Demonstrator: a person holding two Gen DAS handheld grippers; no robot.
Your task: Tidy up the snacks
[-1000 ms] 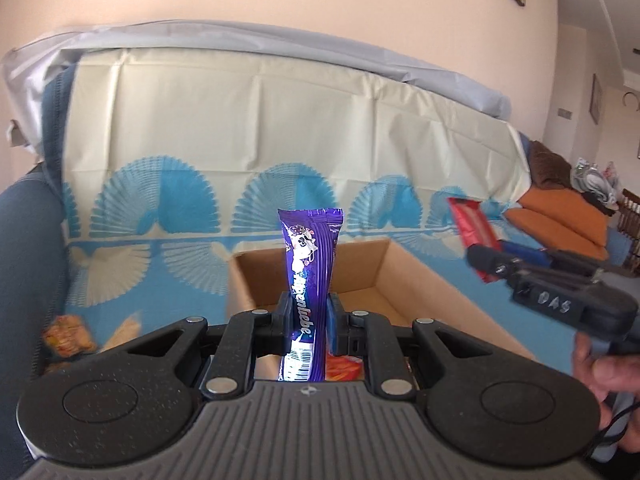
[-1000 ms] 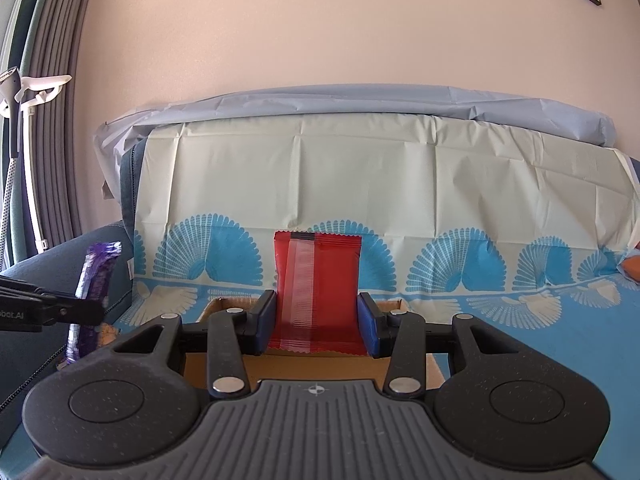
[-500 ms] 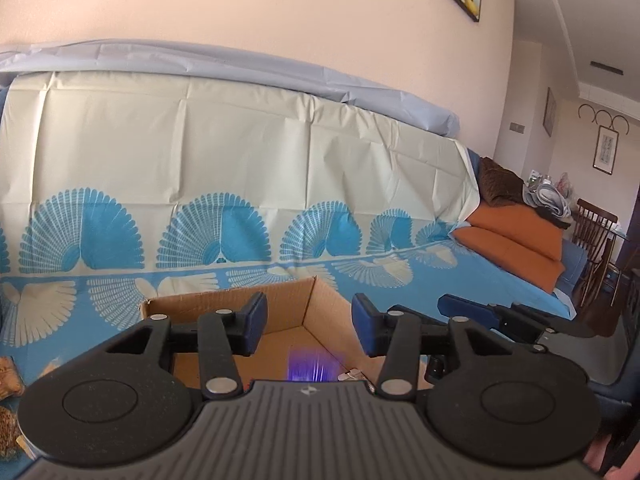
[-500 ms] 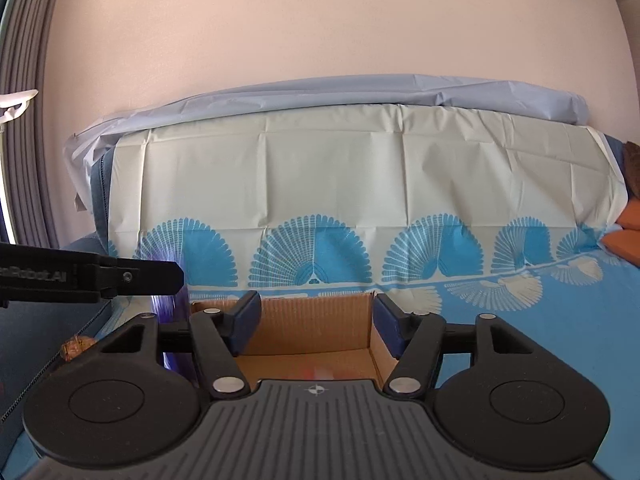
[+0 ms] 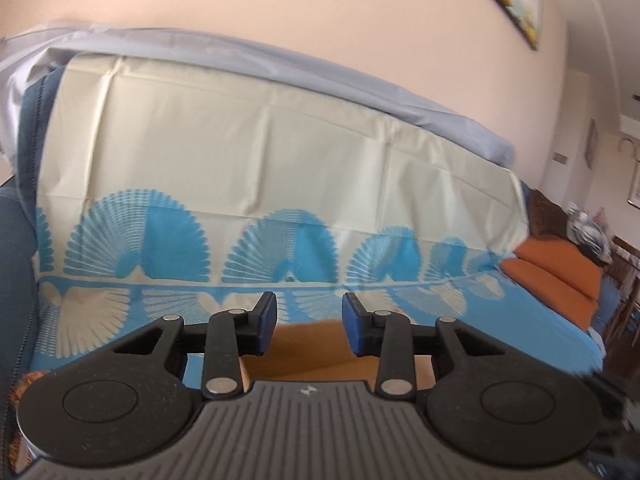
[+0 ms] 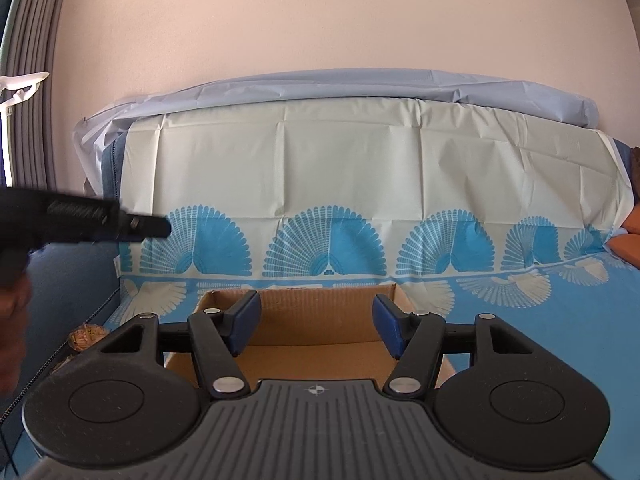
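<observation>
An open cardboard box [image 6: 316, 312] sits on the blue-and-cream patterned cloth of the sofa seat; it also shows in the left wrist view [image 5: 308, 344]. My right gripper [image 6: 316, 322] is open and empty above the box's near side. My left gripper [image 5: 308, 322] is open and empty, above the box's edge; it appears from the side at the left of the right wrist view [image 6: 120, 226]. The inside of the box is mostly hidden by the grippers. A brown wrapped snack [image 6: 86, 336] lies on the seat left of the box.
The sofa backrest [image 6: 360, 168] rises right behind the box. A dark blue armrest [image 5: 16, 280] stands at the left. Orange cushions [image 5: 560, 280] lie at the far right of the sofa. A snack edge [image 5: 24, 384] shows at lower left.
One second ago my left gripper held a purple bar and my right a red packet; both opened and dropped them into the box. Both grippers have since lifted, the left swinging left.
</observation>
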